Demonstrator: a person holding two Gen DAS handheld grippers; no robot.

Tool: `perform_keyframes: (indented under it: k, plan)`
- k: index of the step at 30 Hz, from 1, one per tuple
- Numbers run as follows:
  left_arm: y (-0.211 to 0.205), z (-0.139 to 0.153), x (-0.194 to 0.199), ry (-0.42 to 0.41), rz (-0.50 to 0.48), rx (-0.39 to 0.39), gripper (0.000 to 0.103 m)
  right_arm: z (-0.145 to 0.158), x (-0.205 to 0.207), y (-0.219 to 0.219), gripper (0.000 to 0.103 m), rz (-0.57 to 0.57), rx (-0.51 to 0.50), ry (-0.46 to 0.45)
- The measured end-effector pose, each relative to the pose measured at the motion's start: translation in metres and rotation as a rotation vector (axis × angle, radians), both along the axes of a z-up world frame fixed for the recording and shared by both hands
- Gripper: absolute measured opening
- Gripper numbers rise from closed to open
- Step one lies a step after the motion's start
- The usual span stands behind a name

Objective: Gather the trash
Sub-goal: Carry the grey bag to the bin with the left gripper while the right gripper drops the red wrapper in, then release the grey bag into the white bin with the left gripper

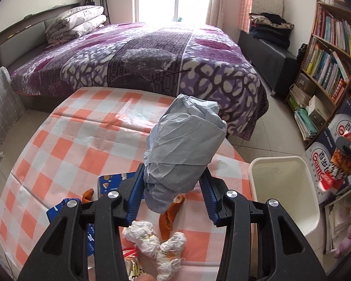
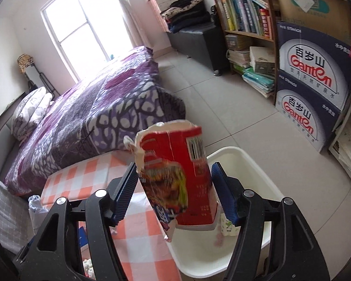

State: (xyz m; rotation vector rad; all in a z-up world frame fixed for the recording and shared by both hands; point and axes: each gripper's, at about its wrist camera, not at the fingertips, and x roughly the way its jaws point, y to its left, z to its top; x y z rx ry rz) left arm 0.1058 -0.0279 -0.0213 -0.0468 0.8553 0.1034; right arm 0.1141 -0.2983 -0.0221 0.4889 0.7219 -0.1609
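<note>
My left gripper (image 1: pixel 173 194) is shut on a crumpled grey-blue paper wad (image 1: pixel 184 149), held above the checked table (image 1: pixel 65 145). Below it lie white tissue wads (image 1: pixel 156 241), orange peel (image 1: pixel 170 215) and a blue wrapper (image 1: pixel 110 182). My right gripper (image 2: pixel 174 192) is shut on a torn red noodle cup (image 2: pixel 177 178), held over the white bin (image 2: pixel 264 187). The bin also shows in the left wrist view (image 1: pixel 290 192), right of the table, with the right gripper and the cup (image 1: pixel 339 166) above its far side. A little trash lies in the bin (image 2: pixel 227 227).
A bed with a purple blanket (image 1: pixel 140 53) stands beyond the table. A bookshelf (image 1: pixel 327 53) and stacked Ganten water boxes (image 2: pixel 313 89) stand to the right. A grey checked cushion (image 1: pixel 0 107) stands left of the table. Tiled floor (image 2: pixel 210 86) lies between bed and shelf.
</note>
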Motion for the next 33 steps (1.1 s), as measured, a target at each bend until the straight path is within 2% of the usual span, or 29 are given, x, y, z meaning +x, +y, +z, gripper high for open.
perform_keyframes:
  k: [2,8,16,19,24,25,27,33]
  plan:
    - [-0.011,-0.003,0.000,0.006,-0.023,0.000,0.045,0.002,-0.005,-0.014,0.081,-0.051,0.002,-0.006]
    - [-0.049,-0.011,0.001,0.044,-0.103,-0.032,0.046,0.010,-0.016,-0.049,0.095,-0.161,-0.003,-0.027]
    - [-0.117,-0.028,0.006,0.122,-0.201,-0.134,0.046,0.014,-0.025,-0.082,0.096,-0.261,-0.010,-0.038]
    - [-0.143,-0.032,0.007,0.145,-0.245,-0.146,0.046,0.016,-0.031,-0.094,0.096,-0.291,0.005,-0.052]
    - [-0.169,-0.034,0.013,0.171,-0.327,-0.206,0.046,0.021,-0.038,-0.108,0.096,-0.344,0.003,-0.080]
    - [-0.172,-0.034,0.014,0.182,-0.354,-0.219,0.052,0.020,-0.038,-0.109,0.096,-0.347,0.004,-0.081]
    - [-0.178,-0.034,0.012,0.187,-0.384,-0.209,0.063,0.018,-0.037,-0.112,0.096,-0.344,0.009,-0.074]
    - [-0.153,-0.033,0.008,0.186,-0.375,-0.115,0.067,0.015,-0.032,-0.104,0.096,-0.313,0.019,-0.053]
